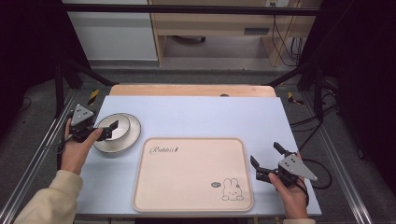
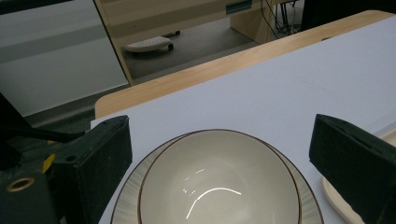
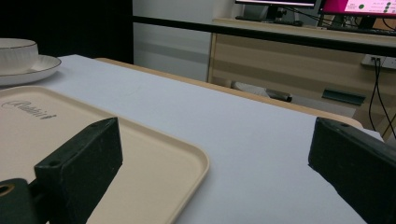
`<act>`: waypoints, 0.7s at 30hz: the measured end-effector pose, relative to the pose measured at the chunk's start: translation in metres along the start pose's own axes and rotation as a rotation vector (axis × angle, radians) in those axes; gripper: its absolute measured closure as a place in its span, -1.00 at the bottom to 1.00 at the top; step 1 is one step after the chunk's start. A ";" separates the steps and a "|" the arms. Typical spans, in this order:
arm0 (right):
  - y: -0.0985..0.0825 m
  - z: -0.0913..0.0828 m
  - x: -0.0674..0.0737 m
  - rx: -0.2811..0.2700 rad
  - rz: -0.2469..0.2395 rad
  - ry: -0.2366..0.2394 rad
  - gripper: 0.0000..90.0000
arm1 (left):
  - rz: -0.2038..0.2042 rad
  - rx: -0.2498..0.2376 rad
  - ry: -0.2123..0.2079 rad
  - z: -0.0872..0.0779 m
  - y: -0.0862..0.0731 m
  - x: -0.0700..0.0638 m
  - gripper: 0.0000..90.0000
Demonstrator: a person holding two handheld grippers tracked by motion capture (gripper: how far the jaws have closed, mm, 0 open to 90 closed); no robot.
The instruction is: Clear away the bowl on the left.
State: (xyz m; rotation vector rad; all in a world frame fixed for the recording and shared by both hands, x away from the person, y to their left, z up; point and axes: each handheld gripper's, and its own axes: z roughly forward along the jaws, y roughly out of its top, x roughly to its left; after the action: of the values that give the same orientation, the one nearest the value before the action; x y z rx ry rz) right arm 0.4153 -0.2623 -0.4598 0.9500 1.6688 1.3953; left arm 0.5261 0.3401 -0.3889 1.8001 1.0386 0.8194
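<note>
Bowl [image 1: 113,126] sits empty on a plate [image 1: 130,135] at the counter's [image 1: 196,116] left. Tray [image 1: 187,177] beside it, empty. Left gripper [image 1: 111,129] over the bowl, jaws open astride it. Right gripper [image 1: 266,161] right of tray, jaws open, holding nothing.

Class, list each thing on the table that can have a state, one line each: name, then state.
bowl: upright, empty, sitting on the plate.
plate: flat on the table, carrying the bowl.
tray: flat on the table, nothing on it.
left gripper: open, fingers at the bowl.
right gripper: open, holding nothing, beside the tray.
</note>
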 end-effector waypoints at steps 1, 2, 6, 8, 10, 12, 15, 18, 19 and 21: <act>0.000 0.000 -0.001 -0.003 0.002 -0.004 -0.93 | 0.000 0.002 -0.003 0.002 0.001 0.001 -0.87; 0.000 -0.001 -0.002 -0.001 0.003 -0.005 -0.93 | 0.005 0.012 0.000 0.005 0.003 0.002 -0.87; 0.000 -0.001 -0.003 -0.004 0.005 -0.006 -0.93 | -0.002 0.029 0.012 0.010 0.005 0.006 -0.87; 0.000 -0.001 -0.003 -0.005 0.006 -0.005 -0.93 | -0.012 0.060 0.064 0.014 0.007 0.011 -0.84; 0.000 -0.001 -0.004 -0.008 0.000 -0.006 -0.93 | -0.008 0.070 0.100 0.014 0.007 0.012 -0.75; 0.000 -0.001 -0.004 -0.004 -0.005 -0.010 -0.93 | -0.045 0.078 0.122 0.016 0.006 0.017 -0.74; 0.000 -0.004 -0.004 0.005 -0.014 -0.014 -0.93 | -0.087 0.101 0.118 0.019 0.003 0.025 -0.74; 0.001 -0.006 -0.005 -0.004 -0.006 -0.022 -0.93 | -0.082 0.122 0.131 0.020 0.001 0.027 -0.73; 0.001 -0.007 -0.006 -0.006 -0.003 -0.024 -0.93 | -0.104 0.135 0.128 0.021 -0.001 0.029 -0.73; 0.001 -0.007 -0.007 -0.004 -0.001 -0.025 -0.93 | -0.124 0.150 0.124 0.021 -0.002 0.030 -0.73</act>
State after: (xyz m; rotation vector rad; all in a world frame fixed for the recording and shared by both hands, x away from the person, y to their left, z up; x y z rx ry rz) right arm 0.4119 -0.2716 -0.4574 0.9603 1.6473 1.3795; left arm 0.5564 0.3601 -0.3960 1.8064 1.3095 0.8023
